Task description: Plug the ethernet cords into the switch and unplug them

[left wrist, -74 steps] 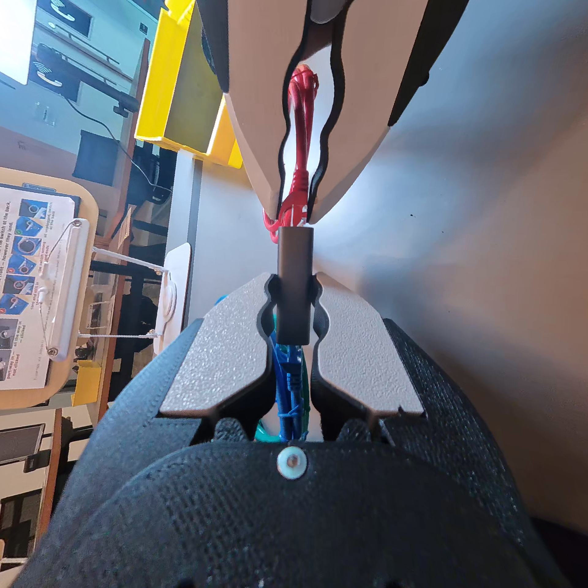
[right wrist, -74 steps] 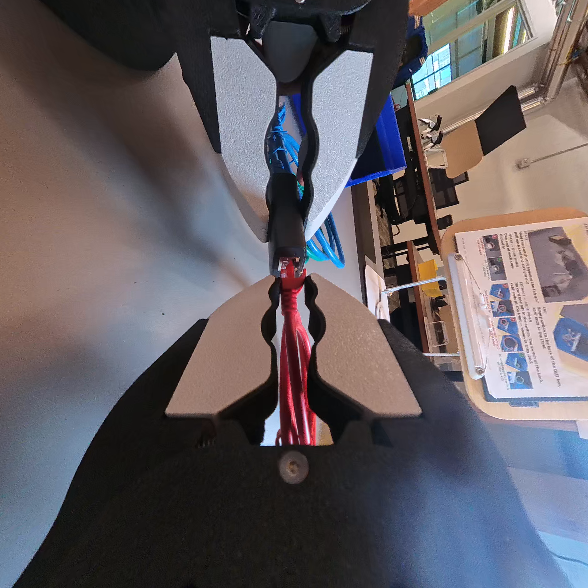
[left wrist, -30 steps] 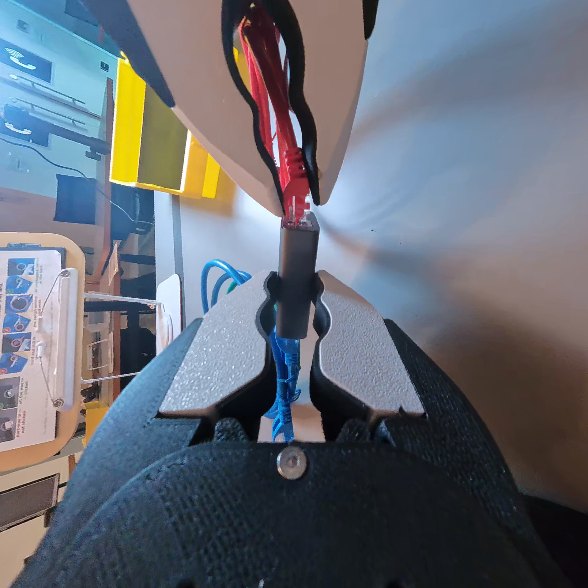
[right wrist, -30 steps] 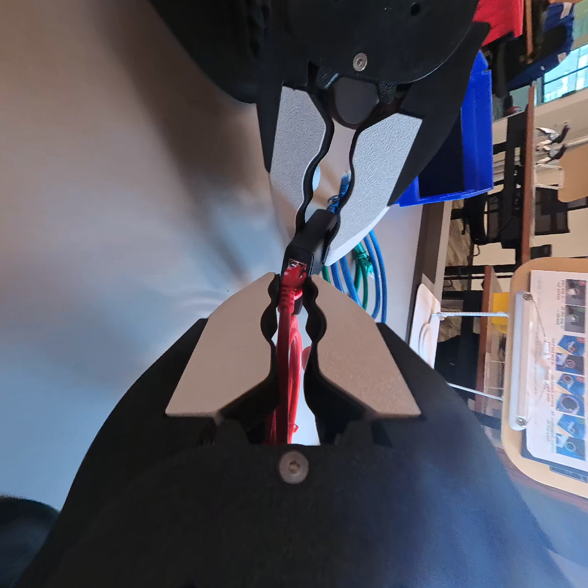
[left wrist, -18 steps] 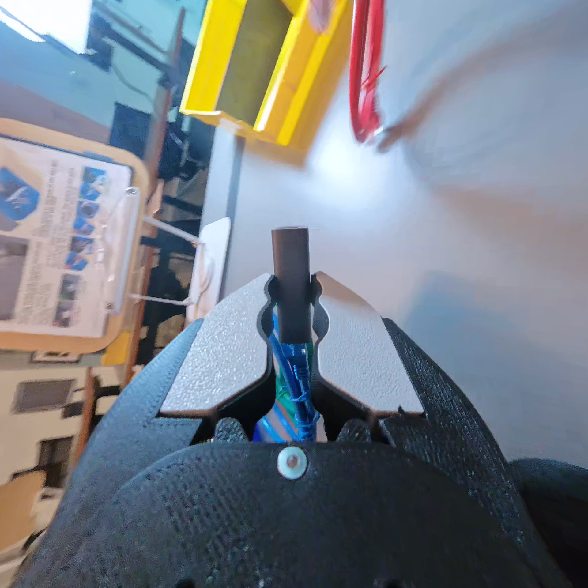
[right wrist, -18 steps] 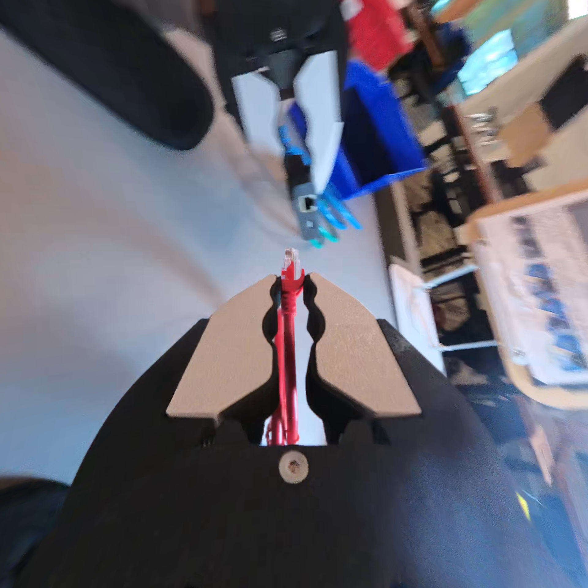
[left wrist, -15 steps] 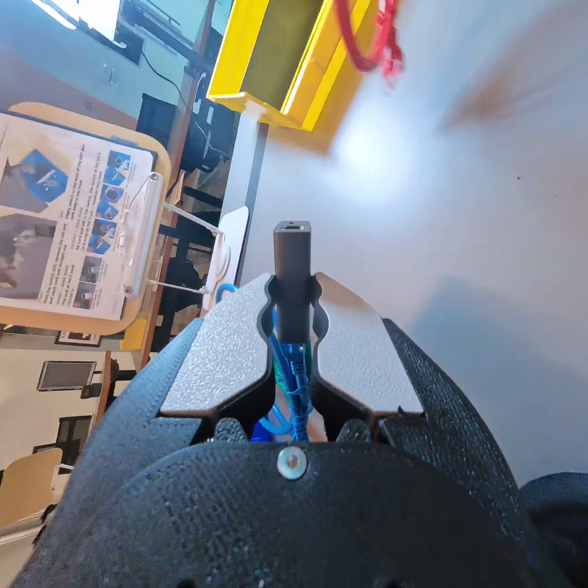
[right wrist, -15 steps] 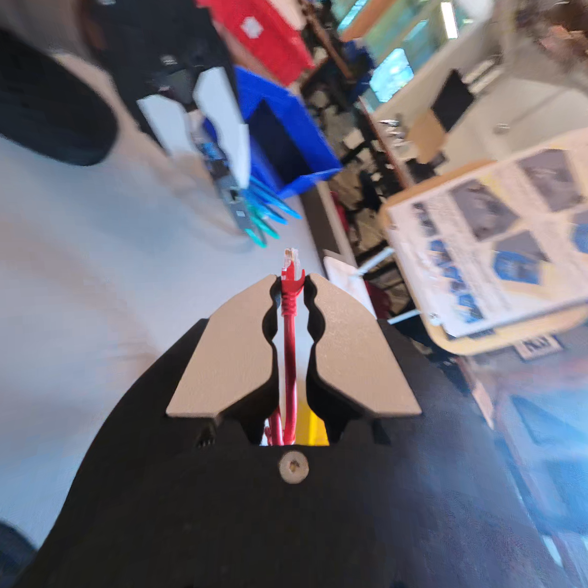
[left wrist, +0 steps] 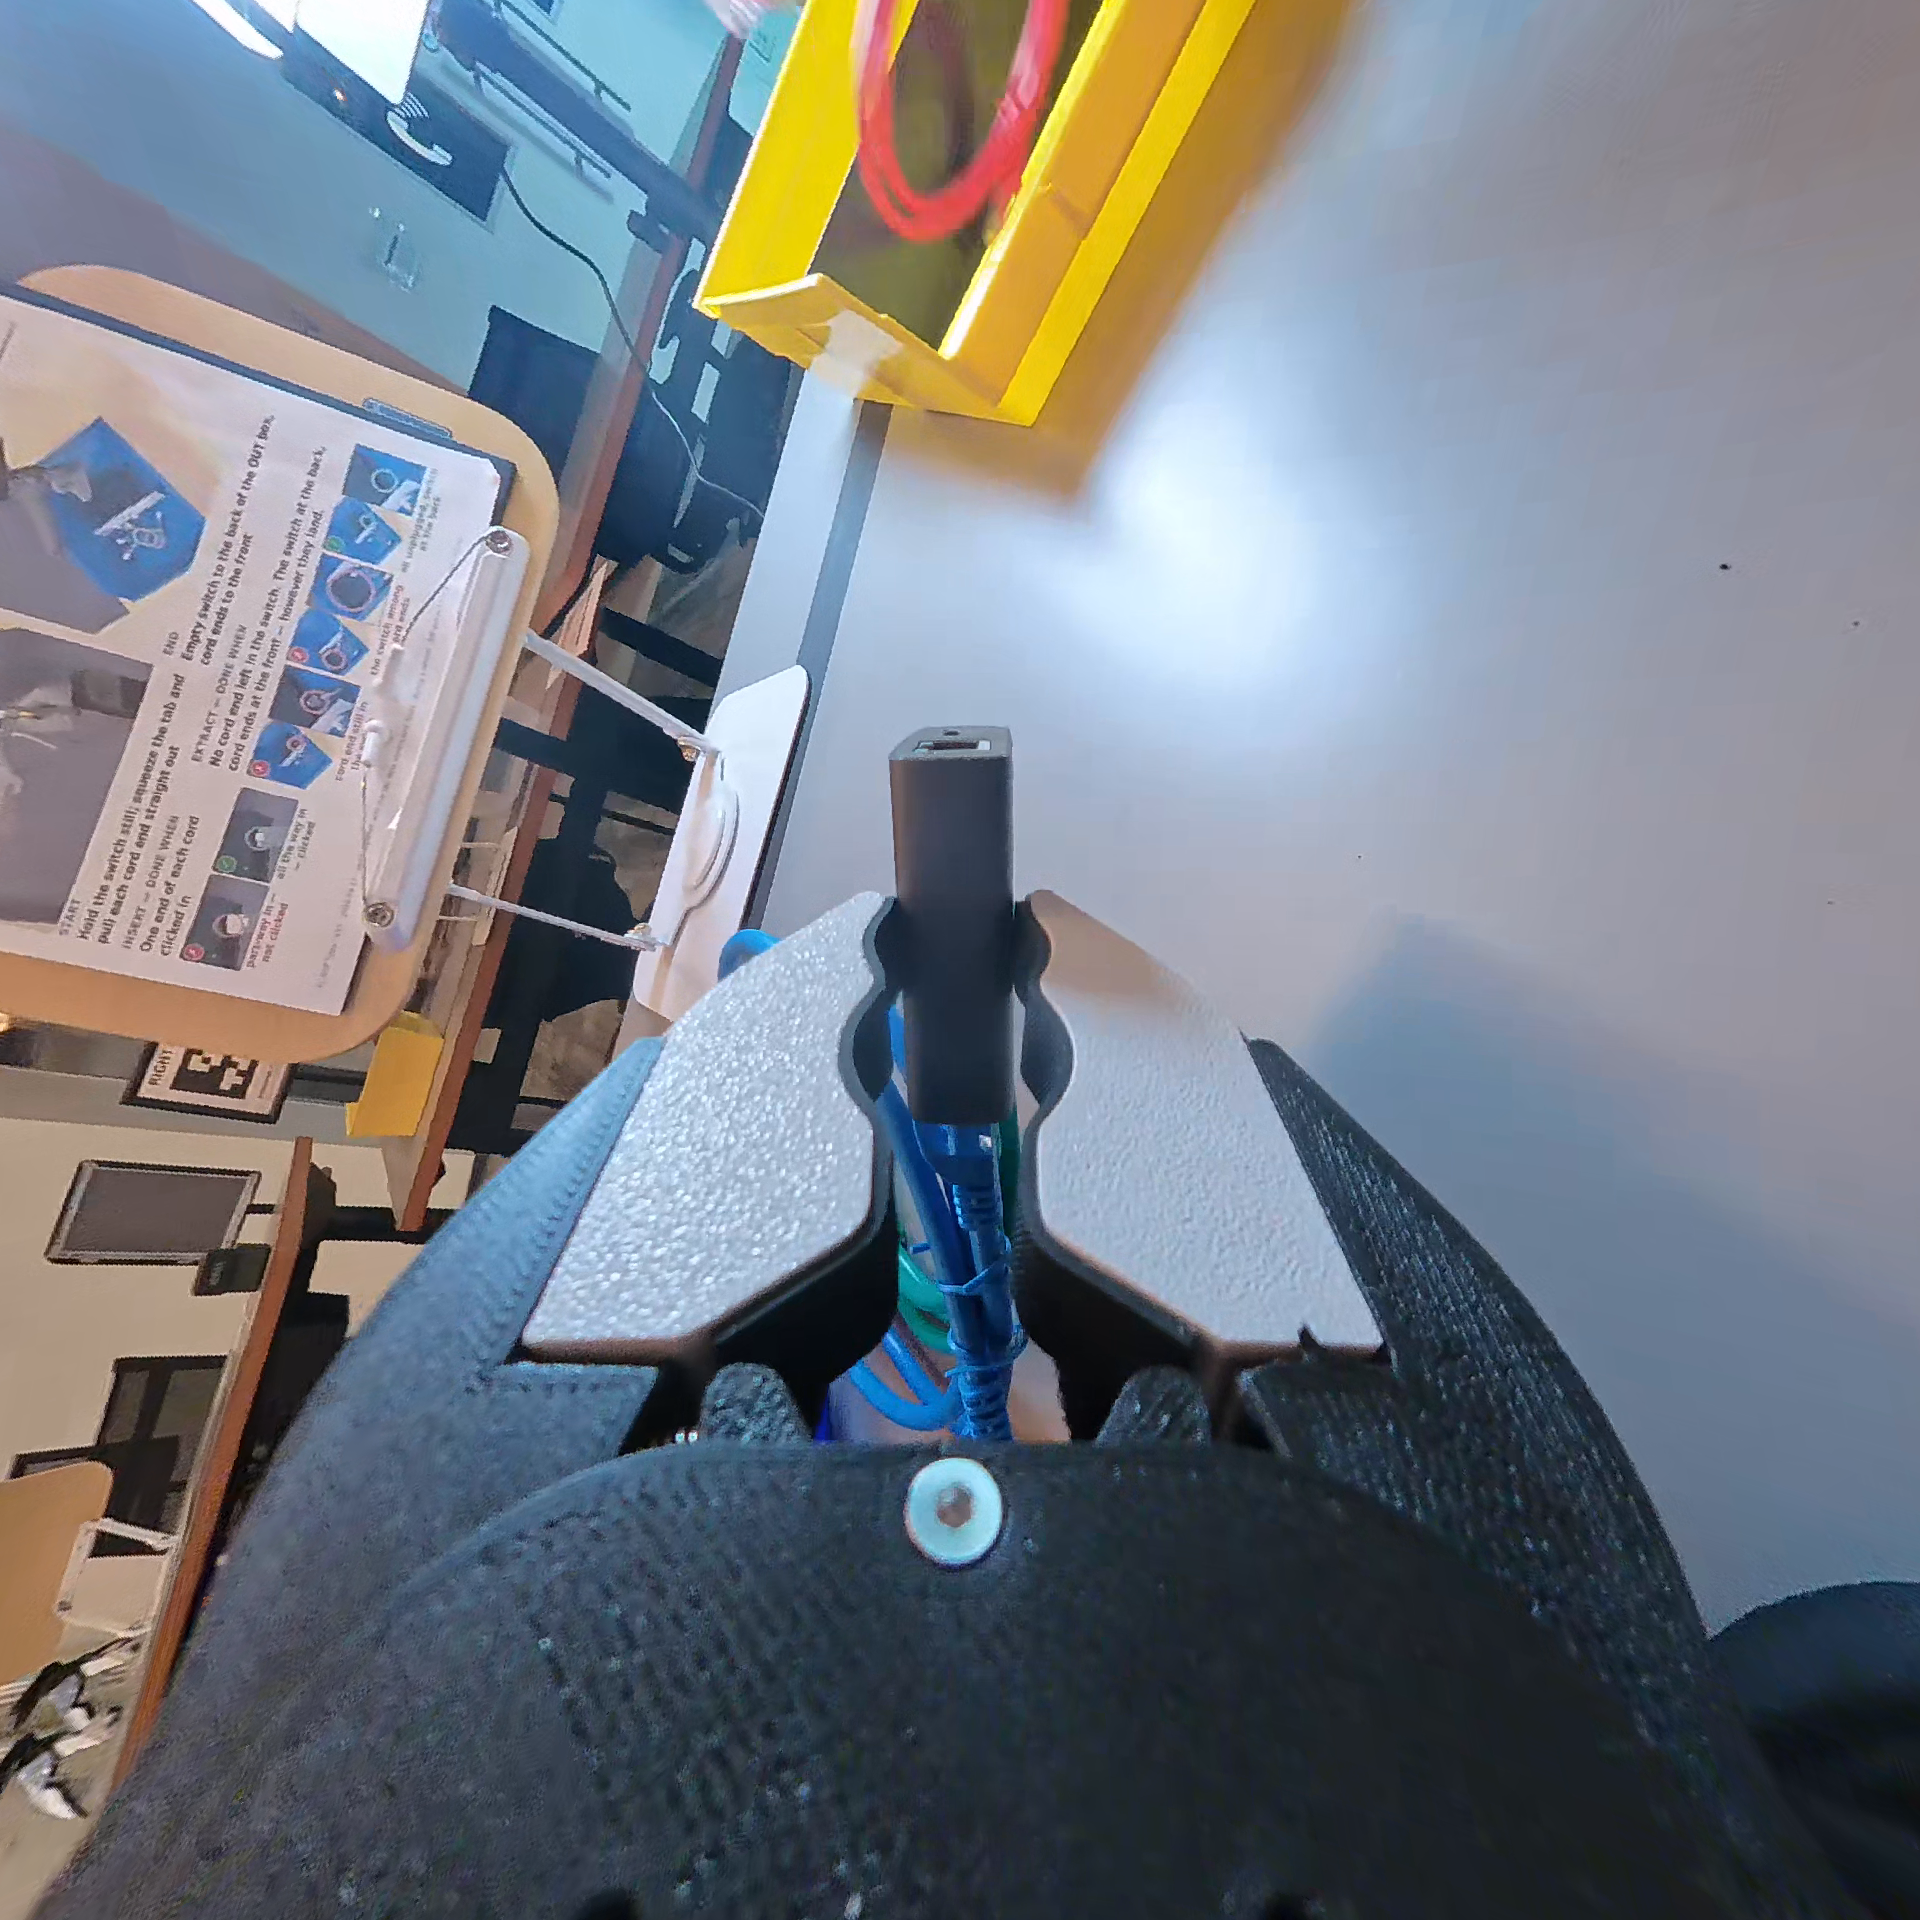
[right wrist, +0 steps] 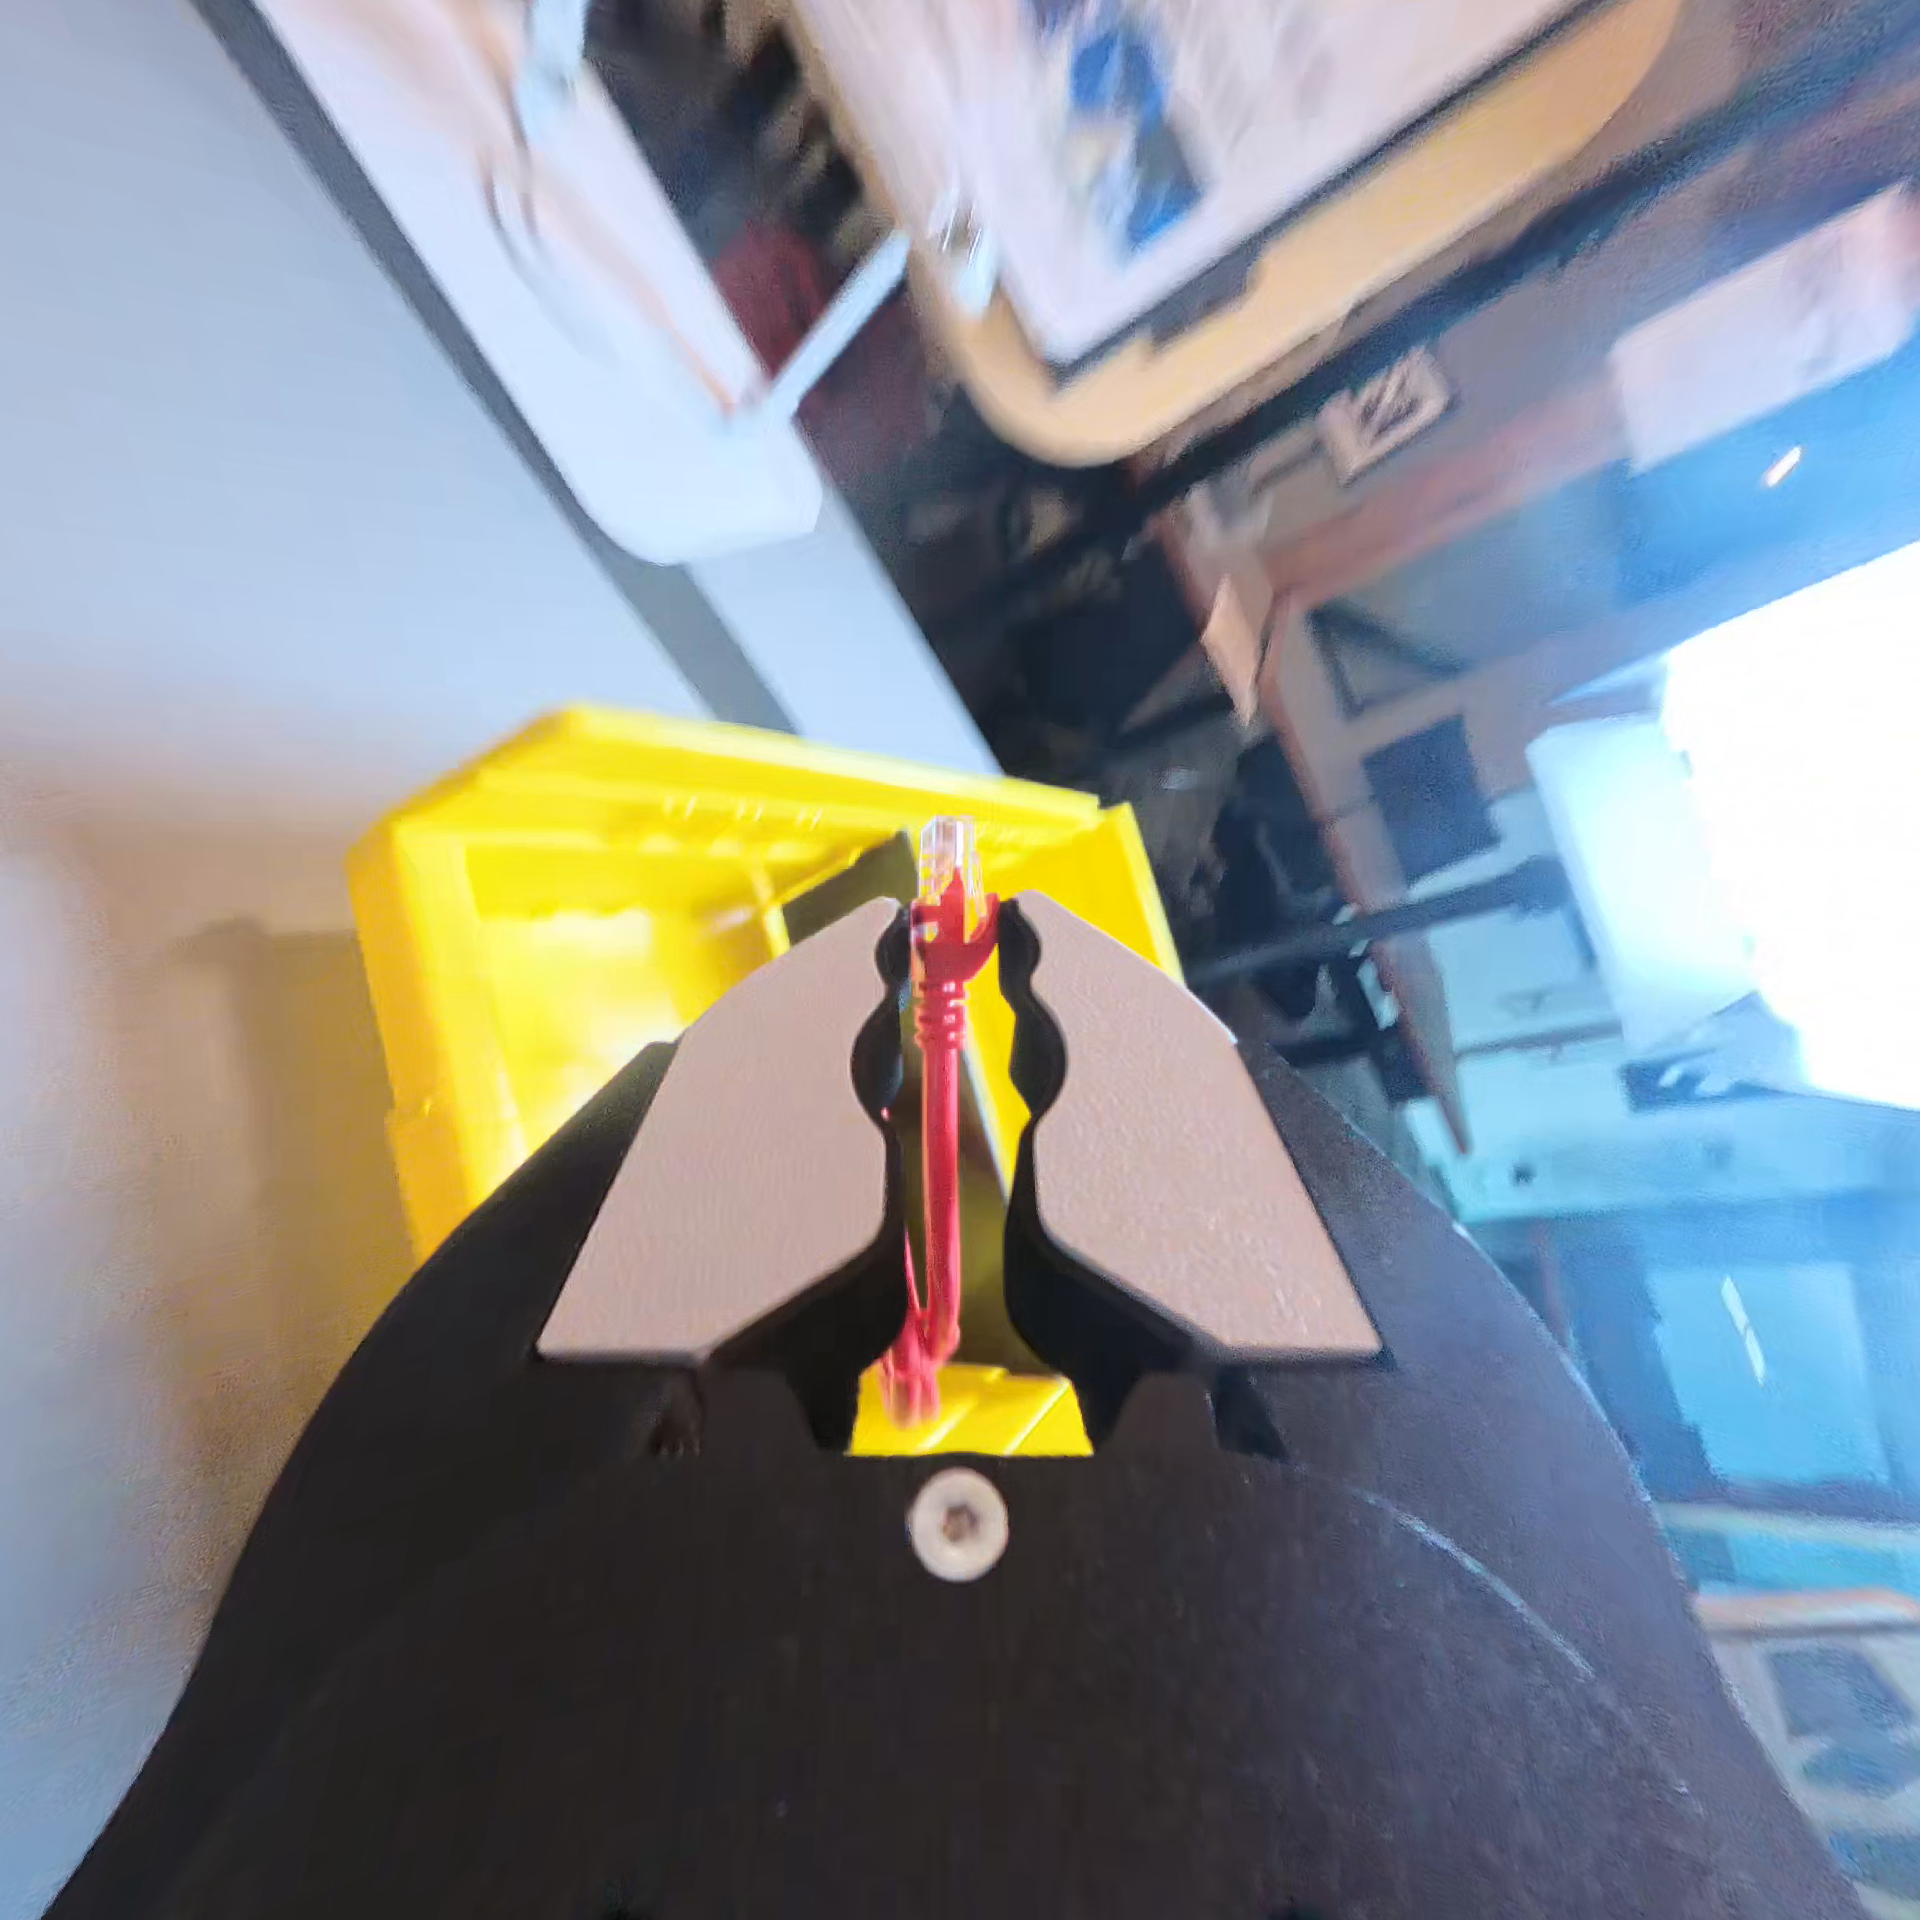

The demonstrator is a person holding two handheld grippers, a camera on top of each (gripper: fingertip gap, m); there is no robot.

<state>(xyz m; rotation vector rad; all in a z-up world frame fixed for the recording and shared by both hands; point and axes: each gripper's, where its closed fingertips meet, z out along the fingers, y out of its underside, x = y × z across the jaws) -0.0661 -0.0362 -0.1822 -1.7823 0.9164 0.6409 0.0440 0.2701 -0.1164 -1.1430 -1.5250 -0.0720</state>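
My left gripper (left wrist: pixel 954 914) is shut on the black switch (left wrist: pixel 951 894), which stands up between the fingers with an empty port at its far end. A blue cord (left wrist: pixel 971 1226) and a green cord (left wrist: pixel 920 1288) hang from its near end behind the fingers. My right gripper (right wrist: pixel 951 914) is shut on the red ethernet cord (right wrist: pixel 943 1049), its clear plug (right wrist: pixel 948 857) sticking out past the fingertips, over the yellow bin (right wrist: pixel 582 904). In the left wrist view the red cord's loop (left wrist: pixel 935 135) hangs over the yellow bin (left wrist: pixel 1049 312).
A white table (left wrist: pixel 1455 727) lies under both grippers, with its dark edge (left wrist: pixel 821 644) at the left. A tan board with an instruction sheet (left wrist: pixel 208 675) stands on a white stand (left wrist: pixel 727 831) beyond the edge. A room with shelves lies behind.
The red cord's plug has come out of the switch. My right gripper has carried the cord away to the yellow bin. The left gripper has kept hold of the switch and turned a little.
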